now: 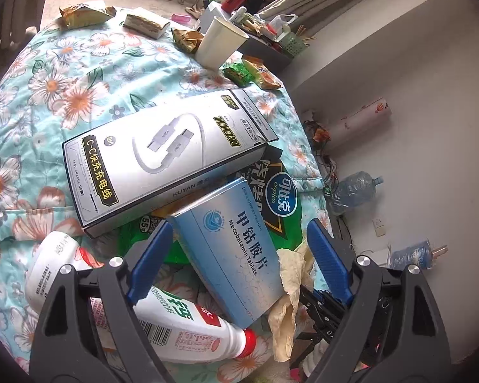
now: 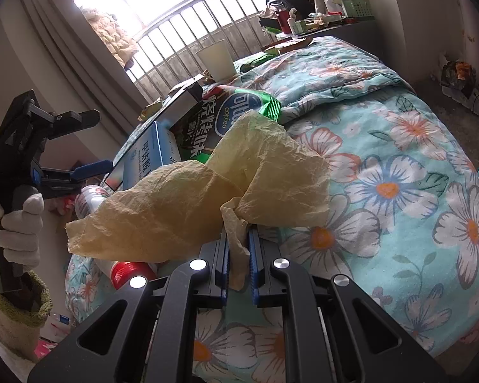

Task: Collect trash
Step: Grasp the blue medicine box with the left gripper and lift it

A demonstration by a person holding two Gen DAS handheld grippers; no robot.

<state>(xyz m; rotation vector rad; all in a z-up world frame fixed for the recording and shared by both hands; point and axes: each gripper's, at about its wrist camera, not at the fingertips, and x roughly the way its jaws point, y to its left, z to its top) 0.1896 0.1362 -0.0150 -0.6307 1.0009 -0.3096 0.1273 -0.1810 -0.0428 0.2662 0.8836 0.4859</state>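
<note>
My right gripper (image 2: 238,233) is shut on a crumpled beige tissue (image 2: 188,198), which it holds just above the floral quilt (image 2: 399,166). The tissue also shows in the left wrist view (image 1: 290,281). My left gripper (image 1: 239,226) is open, its jaws on either side of a blue medicine box (image 1: 233,252); it also shows in the right wrist view (image 2: 108,164). Under that box lie a green snack bag (image 1: 281,198) and a white cable box (image 1: 163,156). A white bottle with a red cap (image 1: 188,328) lies beside them.
A paper cup (image 1: 220,41) stands further back with several snack wrappers (image 1: 252,73) and a small carton (image 1: 147,24). A cluttered desk (image 2: 319,19) stands beyond the bed. A water jug (image 1: 354,188) and a paper roll (image 1: 361,118) lie on the floor.
</note>
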